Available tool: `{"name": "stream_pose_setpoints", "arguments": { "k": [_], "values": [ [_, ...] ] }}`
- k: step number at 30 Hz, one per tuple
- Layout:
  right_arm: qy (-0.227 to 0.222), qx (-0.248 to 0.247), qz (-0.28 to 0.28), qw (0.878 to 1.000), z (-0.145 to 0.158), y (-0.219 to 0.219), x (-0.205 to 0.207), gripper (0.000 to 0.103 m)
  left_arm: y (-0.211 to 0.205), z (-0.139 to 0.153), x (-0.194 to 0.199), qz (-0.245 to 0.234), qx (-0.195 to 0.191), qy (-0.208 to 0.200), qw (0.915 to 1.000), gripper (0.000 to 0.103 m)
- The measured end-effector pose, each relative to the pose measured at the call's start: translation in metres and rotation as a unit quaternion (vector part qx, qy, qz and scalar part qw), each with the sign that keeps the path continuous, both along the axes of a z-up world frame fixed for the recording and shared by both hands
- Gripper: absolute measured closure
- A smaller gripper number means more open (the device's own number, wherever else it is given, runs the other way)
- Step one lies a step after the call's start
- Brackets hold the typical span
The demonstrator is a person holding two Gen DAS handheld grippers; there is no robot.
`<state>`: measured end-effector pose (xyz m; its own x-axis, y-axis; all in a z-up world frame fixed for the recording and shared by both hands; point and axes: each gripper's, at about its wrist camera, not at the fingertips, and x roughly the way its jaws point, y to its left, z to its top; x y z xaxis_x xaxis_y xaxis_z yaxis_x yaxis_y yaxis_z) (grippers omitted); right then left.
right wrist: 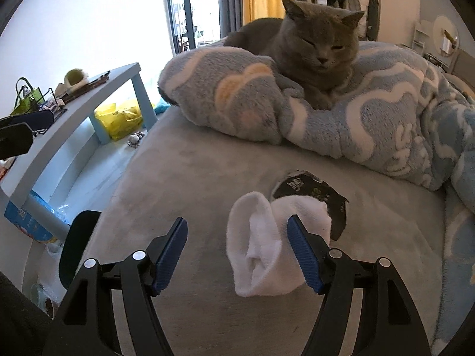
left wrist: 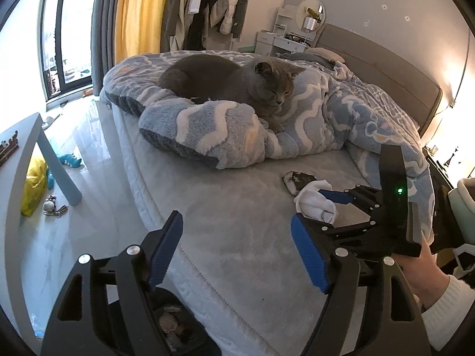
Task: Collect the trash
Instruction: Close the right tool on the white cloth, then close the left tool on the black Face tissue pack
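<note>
A crumpled black wrapper (right wrist: 311,190) lies on the grey bedsheet (right wrist: 193,178), with a white sock (right wrist: 267,243) just in front of it and partly over it. My right gripper (right wrist: 237,222) is open low over the sheet. The sock lies between its fingers, close against the right pad (right wrist: 302,252). In the left wrist view the same wrapper (left wrist: 297,179) and sock (left wrist: 314,207) lie at the right, with the right gripper (left wrist: 322,210) around the sock. My left gripper (left wrist: 237,219) is open and holds nothing, above the bed's edge. A dark bin (left wrist: 175,326) with scraps inside shows below it.
A grey cat (right wrist: 314,47) rests on the blue-and-white fleece blanket (right wrist: 386,124) just behind the wrapper. A light-blue side table (right wrist: 74,112) stands left of the bed, with a yellow bag (right wrist: 118,118) and small toys on the floor. A hand in a white sleeve (left wrist: 430,270) grips the right tool.
</note>
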<state>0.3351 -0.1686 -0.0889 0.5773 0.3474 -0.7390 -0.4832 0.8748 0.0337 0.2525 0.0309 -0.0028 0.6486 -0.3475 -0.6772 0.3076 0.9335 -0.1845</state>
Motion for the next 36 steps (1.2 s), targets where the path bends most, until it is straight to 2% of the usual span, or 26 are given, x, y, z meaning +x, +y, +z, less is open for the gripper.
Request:
{"name": "stream_pose_setpoints", "arguments": {
  "k": [8,12,15,20,31,36],
  "values": [
    [0.007,-0.027,-0.029,0.999,-0.014,-0.021,0.014,0.033,-0.024,-0.011,0.013,-0.021,0.006,0.006,0.9997,0.025],
    [0.010,-0.022,-0.037,0.999,-0.017,-0.033,0.020,0.055,-0.038,-0.015,0.021,-0.033,0.005,0.005,0.9994,0.025],
    [0.013,-0.004,-0.042,0.999,-0.015,-0.045,0.025,0.064,-0.048,-0.019,0.027,-0.042,0.003,0.006,0.9991,0.025],
    [0.015,0.010,-0.039,0.999,-0.015,-0.055,0.026,0.071,-0.066,-0.027,0.037,-0.054,0.005,0.011,0.9985,0.025],
    [0.014,0.066,-0.071,0.995,0.001,-0.112,0.028,0.072,-0.109,-0.046,0.058,-0.074,0.001,0.031,0.9968,0.022],
    [0.016,0.092,-0.083,0.992,0.003,-0.141,0.025,0.072,-0.133,-0.058,0.064,-0.085,0.005,0.037,0.9957,0.014]
  ]
}}
